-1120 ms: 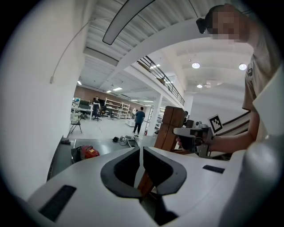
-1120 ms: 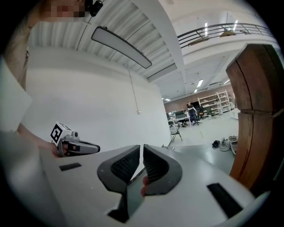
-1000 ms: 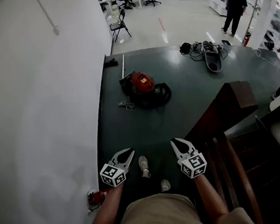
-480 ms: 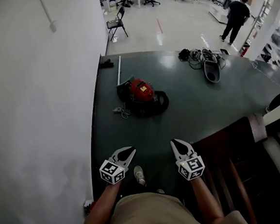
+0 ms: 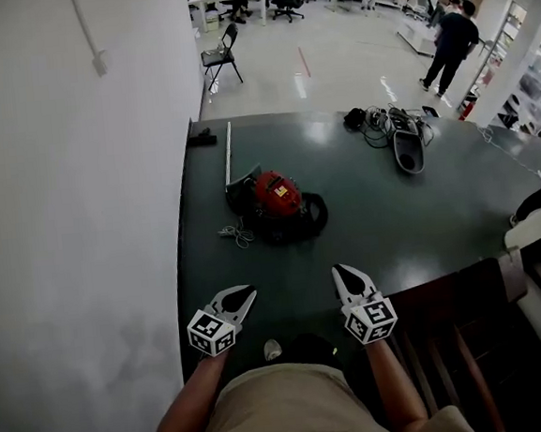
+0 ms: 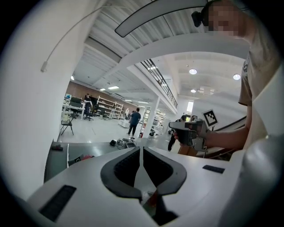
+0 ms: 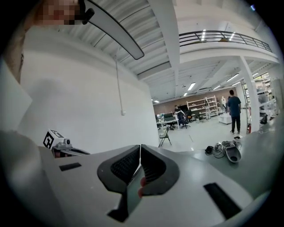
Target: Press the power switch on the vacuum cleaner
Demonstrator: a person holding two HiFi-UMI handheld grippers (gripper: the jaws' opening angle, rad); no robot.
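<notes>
Here, left hand-held gripper (image 5: 242, 297) closed, right hand-held gripper (image 5: 343, 276) closed

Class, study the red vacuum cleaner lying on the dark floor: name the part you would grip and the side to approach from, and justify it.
Probably the red top of the vacuum cleaner, from above on its near-left side. It sits upright with that top exposed, while the black hose loops round its right. No handle can be made out from here.
</notes>
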